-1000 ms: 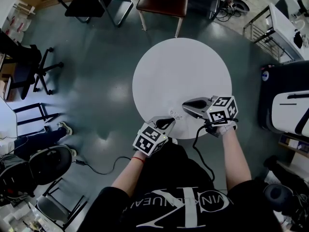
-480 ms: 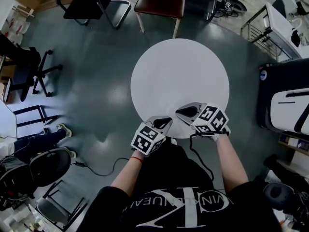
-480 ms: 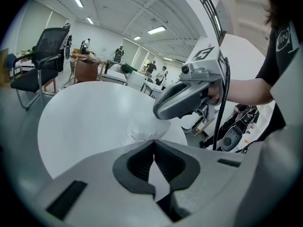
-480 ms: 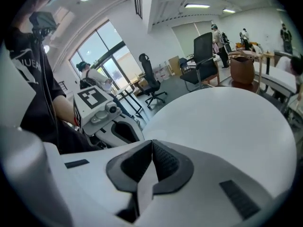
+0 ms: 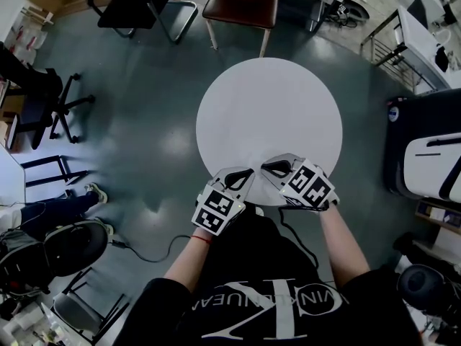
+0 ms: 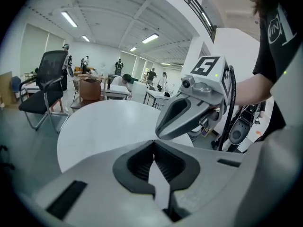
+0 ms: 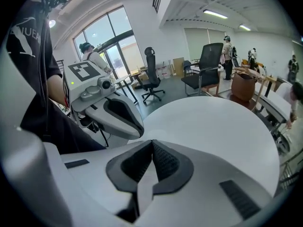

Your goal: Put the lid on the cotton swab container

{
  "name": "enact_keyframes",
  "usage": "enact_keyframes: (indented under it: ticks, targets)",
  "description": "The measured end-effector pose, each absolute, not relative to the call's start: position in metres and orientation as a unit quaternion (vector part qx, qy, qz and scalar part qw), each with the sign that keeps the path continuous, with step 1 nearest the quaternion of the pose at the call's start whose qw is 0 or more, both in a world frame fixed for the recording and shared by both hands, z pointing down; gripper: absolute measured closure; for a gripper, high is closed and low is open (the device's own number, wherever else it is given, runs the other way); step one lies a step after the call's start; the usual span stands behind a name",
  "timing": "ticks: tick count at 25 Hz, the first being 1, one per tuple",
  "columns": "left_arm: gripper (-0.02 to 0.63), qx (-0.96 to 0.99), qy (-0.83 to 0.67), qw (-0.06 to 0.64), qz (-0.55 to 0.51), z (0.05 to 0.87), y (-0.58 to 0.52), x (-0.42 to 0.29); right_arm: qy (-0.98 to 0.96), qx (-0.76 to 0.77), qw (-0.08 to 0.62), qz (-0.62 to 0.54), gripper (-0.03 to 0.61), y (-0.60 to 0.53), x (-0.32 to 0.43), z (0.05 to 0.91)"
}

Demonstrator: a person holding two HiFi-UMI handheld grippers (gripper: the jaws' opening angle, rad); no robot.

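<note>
Just two: left gripper (image 5: 242, 179), right gripper (image 5: 273, 168); one table (image 5: 270, 107).

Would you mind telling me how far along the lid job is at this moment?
Nothing looks done: no cotton swab container or lid shows on the white table. Nothing is in hand either; the left gripper and right gripper are both shut and empty at its near edge. The whole job appears left.

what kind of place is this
Likely an open-plan office or lab workspace: a round white table on a bare floor, black office chairs around it, and long ceiling strip lights overhead.
</note>
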State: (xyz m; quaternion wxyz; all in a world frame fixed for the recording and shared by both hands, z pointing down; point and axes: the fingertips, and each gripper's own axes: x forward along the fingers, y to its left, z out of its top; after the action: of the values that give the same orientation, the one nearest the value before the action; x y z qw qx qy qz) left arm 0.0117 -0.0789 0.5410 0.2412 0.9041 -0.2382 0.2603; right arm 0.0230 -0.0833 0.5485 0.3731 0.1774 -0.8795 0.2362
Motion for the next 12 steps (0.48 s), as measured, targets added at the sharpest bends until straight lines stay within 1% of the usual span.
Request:
enact_keyframes:
  ticks: [4, 9, 12]
  targets:
    - [0.604, 0.909, -0.245, 0.226, 0.252, 0.533, -0.09, 0.025, -0.883, 0.193, 0.361, 0.231, 0.575, -0.083, 0.024, 0.548]
    - [0.604, 0.899, -0.251, 0.212, 0.288, 0.543, -0.094, 0.03, -0.887, 0.214, 0.339, 0.228, 0.575, -0.082, 0.024, 0.546]
    - [0.604, 0.901, -0.245, 0.211, 0.289, 0.546, -0.092, 0.033, -0.882, 0.234, 0.349, 0.213, 0.575, -0.082, 0.028, 0.546]
